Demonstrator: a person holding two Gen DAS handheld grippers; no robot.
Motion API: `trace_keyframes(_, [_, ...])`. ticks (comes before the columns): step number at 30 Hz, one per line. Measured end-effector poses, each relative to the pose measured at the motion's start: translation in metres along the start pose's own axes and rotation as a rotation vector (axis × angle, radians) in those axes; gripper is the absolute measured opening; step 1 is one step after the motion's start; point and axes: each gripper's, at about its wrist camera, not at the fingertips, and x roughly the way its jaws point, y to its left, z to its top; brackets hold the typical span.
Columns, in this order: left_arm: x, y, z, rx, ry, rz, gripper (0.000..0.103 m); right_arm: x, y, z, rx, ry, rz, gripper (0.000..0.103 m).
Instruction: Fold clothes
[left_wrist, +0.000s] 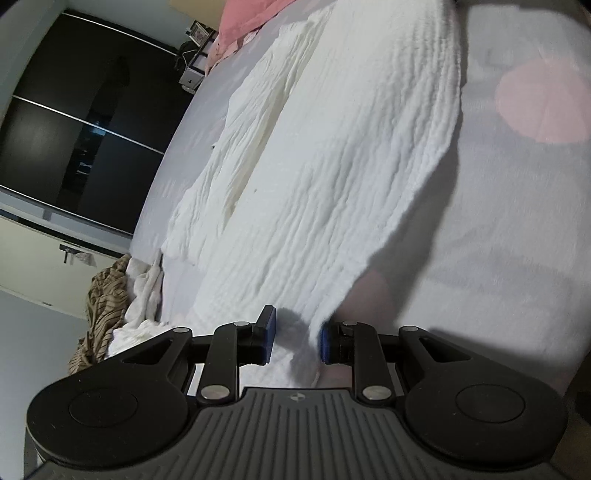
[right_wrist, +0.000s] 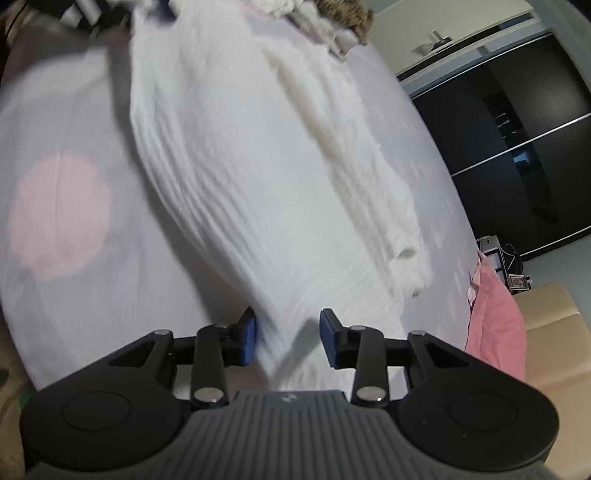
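A white crinkled garment (left_wrist: 332, 155) lies spread lengthwise on the pale bed sheet (left_wrist: 498, 229). In the left wrist view one end of it reaches down between the blue pads of my left gripper (left_wrist: 296, 341), which stands open around the cloth edge. The right wrist view, blurred, shows the same garment (right_wrist: 266, 177) from its other end. Its near edge hangs between the fingers of my right gripper (right_wrist: 288, 338), open too, the pads clearly apart from the cloth. The other gripper (right_wrist: 110, 14) shows dimly at the garment's far end.
The sheet bears a large pink dot (left_wrist: 539, 103). A pink pillow (right_wrist: 495, 325) lies at one bed end; a striped brown cloth (left_wrist: 103, 306) and white laundry (left_wrist: 144, 291) are heaped at the other. A dark sliding wardrobe (left_wrist: 81, 122) stands beyond the bed.
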Motion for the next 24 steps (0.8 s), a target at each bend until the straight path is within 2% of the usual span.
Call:
trace_keyframes(2, [-0.001,0.001,0.001,-0.008,0.004,-0.001,0.021,0.002,0.007,-0.009,-0.053,0.019,-0.017,0.042])
trace_keyframes(5, [-0.004,0.006,0.004,-0.037,-0.001,-0.009,0.009,0.006,0.01,-0.017,-0.099,0.025,-0.056,0.035])
trace_keyframes(6, [-0.005,0.009,0.006,-0.048,-0.003,-0.009,0.005,0.006,0.01,-0.019,-0.107,0.027,-0.066,0.015])
trace_keyframes(7, [-0.008,0.012,0.007,-0.06,-0.01,-0.011,0.004,0.005,0.007,-0.019,-0.086,0.03,-0.067,0.004])
trace_keyframes(14, [-0.037,0.04,0.013,-0.181,-0.035,-0.042,0.001,-0.024,-0.029,-0.012,0.109,-0.008,-0.064,0.006])
trace_keyframes(20, [-0.041,0.074,0.023,-0.259,-0.057,0.04,0.001,-0.033,-0.065,-0.005,0.276,-0.04,-0.141,0.005])
trace_keyframes(24, [-0.034,0.102,0.035,-0.296,-0.078,0.098,0.001,-0.03,-0.091,0.009,0.317,-0.051,-0.19,0.005])
